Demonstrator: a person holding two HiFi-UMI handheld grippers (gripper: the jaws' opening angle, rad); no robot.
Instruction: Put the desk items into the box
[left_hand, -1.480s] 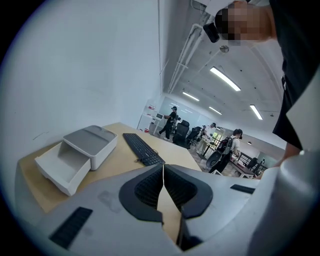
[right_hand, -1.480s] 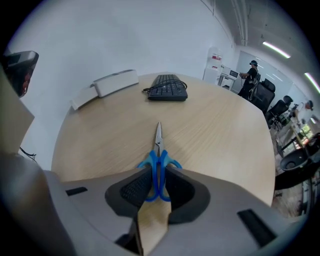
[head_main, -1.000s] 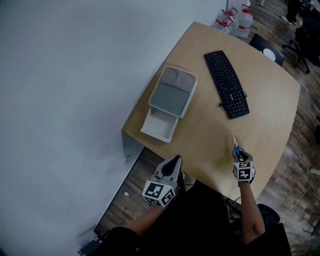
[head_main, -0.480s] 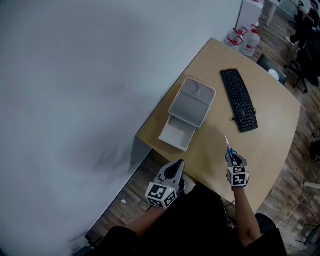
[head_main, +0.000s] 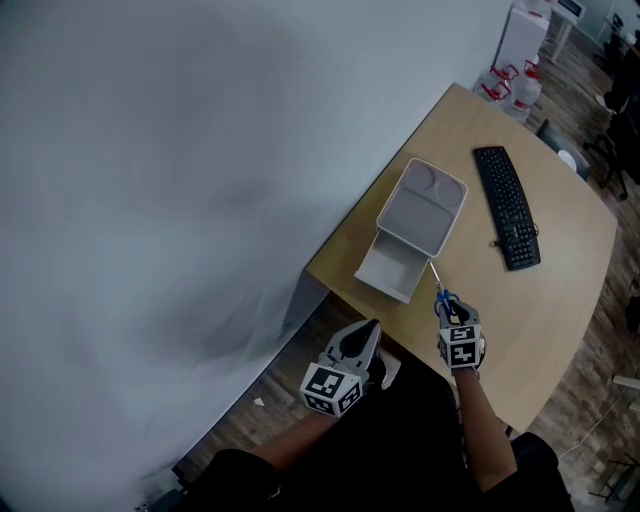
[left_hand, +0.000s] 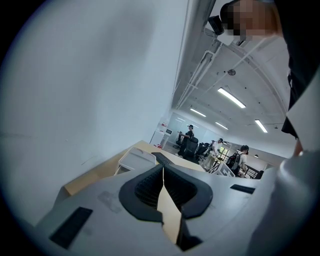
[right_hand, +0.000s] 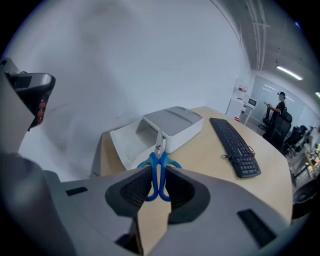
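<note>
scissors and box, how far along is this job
Done: nothing visible yet; the open drawer of the box looks empty. In hand: the right gripper is clamped on the blue scissors, blades pointing at the drawer. The left gripper is shut and empty. Left: dropping the scissors in; otherwise only a keyboard lies on the desk.
</note>
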